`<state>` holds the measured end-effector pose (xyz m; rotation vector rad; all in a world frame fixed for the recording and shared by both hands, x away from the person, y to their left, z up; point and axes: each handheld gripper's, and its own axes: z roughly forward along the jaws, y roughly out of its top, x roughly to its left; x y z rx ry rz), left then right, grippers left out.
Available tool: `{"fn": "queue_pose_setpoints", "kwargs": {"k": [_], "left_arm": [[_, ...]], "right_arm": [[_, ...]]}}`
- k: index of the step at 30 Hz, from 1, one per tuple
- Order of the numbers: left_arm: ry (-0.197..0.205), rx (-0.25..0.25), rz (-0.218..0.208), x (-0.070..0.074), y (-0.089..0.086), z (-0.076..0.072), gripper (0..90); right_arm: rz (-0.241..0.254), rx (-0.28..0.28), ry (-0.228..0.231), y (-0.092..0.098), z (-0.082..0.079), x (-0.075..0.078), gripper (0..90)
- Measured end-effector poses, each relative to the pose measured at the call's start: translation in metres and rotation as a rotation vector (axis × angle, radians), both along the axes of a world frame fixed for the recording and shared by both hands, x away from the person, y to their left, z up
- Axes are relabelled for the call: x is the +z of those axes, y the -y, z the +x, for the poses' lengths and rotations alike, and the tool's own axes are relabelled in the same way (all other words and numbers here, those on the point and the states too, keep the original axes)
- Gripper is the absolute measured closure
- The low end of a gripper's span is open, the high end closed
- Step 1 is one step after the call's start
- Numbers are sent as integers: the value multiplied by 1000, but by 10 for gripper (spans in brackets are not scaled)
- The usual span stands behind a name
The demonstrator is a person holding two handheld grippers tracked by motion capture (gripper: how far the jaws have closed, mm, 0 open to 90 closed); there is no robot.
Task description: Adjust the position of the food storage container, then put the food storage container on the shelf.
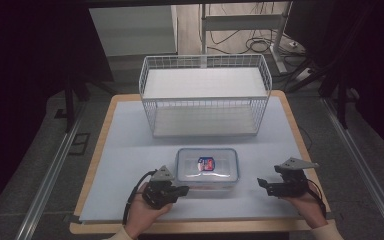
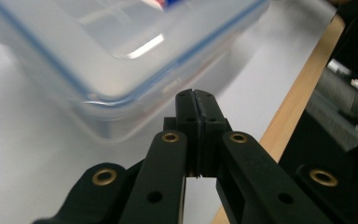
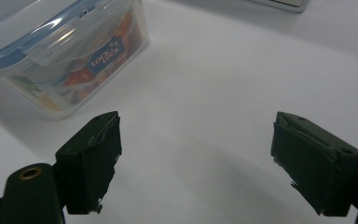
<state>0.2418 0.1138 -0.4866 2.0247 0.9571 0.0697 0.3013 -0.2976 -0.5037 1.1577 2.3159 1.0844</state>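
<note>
Beside container (image 1: pixel 207 167), left gripper (image 1: pixel 182 190) closed

High view above table (image 1: pixel 130 150) looking down, gripper views low, close, sharing the container (image 1: pixel 207 166).

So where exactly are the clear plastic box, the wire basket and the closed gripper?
clear plastic box (image 1: pixel 207 167), high view, on its lid beside the label.
wire basket (image 1: pixel 205 101), high view, on the top rim of its front wall.
left gripper (image 2: pixel 196 100), left gripper view, at the tips of its shut jaws.
</note>
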Motion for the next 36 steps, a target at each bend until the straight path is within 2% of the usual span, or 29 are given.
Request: {"fn": "queue_pose_setpoints", "kwargs": {"k": [2, 3, 4, 5, 7, 9, 10, 11, 12, 17, 21, 26, 36], "left_arm": [[6, 15, -12, 3, -6, 1, 898], [11, 34, -21, 6, -11, 2, 898], [15, 75, -42, 8, -23, 7, 894], [15, 75, -42, 8, -23, 7, 888], [14, 132, -48, 6, -37, 15, 862], [6, 148, -59, 3, -41, 18, 841], [-27, 177, -96, -1, -49, 24, 793], [-27, 177, -96, -1, -49, 24, 741], [-53, 205, -116, -5, -55, 29, 680], [-46, 249, -113, -5, -57, 32, 383], [-52, 248, -123, -4, -57, 33, 292], [-59, 233, -126, -4, -57, 36, 259], [-110, 225, -189, -4, -58, 45, 211]], "right_arm": [[-1, -1, 0, 0, 0, 0, 158], [-1, -1, 0, 0, 0, 0, 158], [-1, 0, -1, 0, 0, 0, 158], [-1, 1, -2, -1, 0, 0, 158], [-1, 3, -1, -1, 0, 0, 157], [0, 3, -1, -1, 0, 0, 158], [-1, 3, -3, -1, 0, -1, 158], [0, 3, -5, -1, 0, -1, 158], [1, 4, -6, -1, 1, -1, 157], [11, 6, -7, -1, 0, -1, 157], [14, 14, -6, -2, 0, -1, 156], [34, 19, -14, -3, 0, 0, 148], [106, 30, -50, -3, 1, 6, 137]]}}
